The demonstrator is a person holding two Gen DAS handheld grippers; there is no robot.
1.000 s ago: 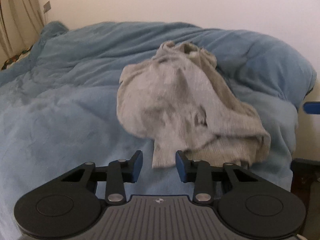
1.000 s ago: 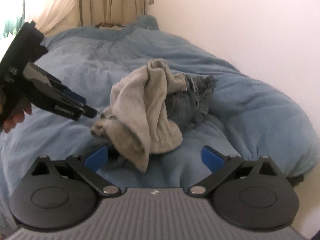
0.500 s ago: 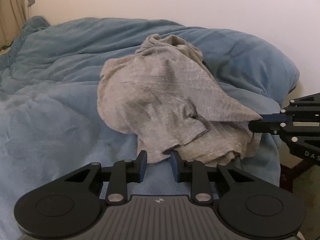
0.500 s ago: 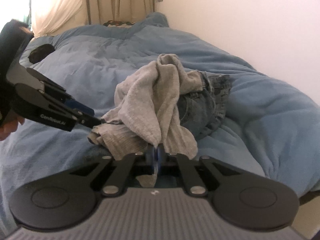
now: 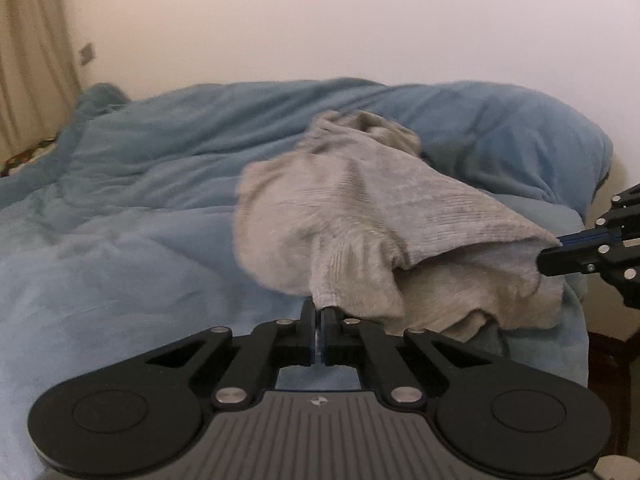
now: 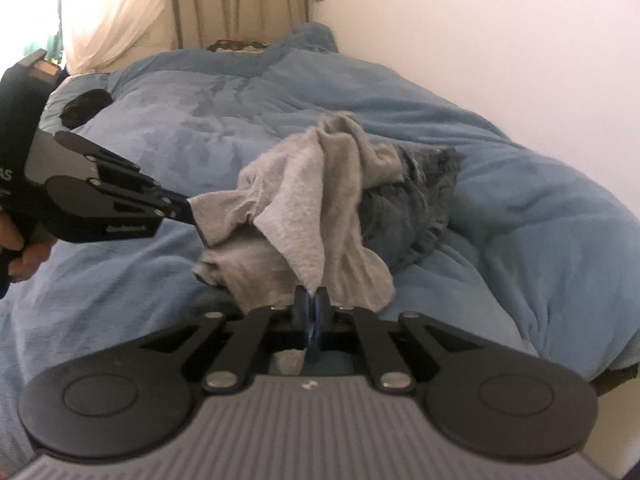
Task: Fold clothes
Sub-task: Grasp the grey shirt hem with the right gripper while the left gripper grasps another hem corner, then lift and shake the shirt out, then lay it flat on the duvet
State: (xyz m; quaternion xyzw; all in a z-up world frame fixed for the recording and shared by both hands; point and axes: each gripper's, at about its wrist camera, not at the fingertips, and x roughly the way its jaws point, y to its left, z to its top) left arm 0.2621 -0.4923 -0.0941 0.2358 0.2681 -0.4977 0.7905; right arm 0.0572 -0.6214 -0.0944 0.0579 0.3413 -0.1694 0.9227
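A crumpled grey knit top [image 5: 360, 216] lies in a heap on the bed's soft blue blanket [image 5: 120, 240]. The left claw [image 5: 319, 314] is pinched tight on a bit of its edge at 6 o'clock in the left wrist view. The right claw [image 6: 313, 296] is squeezed shut on another edge, also at 6 o'clock in its own view. Dark blue jeans [image 6: 416, 208] peek out at 3 o'clock of the top, mostly hidden under it. A hand [image 6: 16, 240] is cut off at 9 o'clock.

Soft dim daylight, bright glare at curtain [image 6: 120, 20], fisheye-bent edges, slight blur
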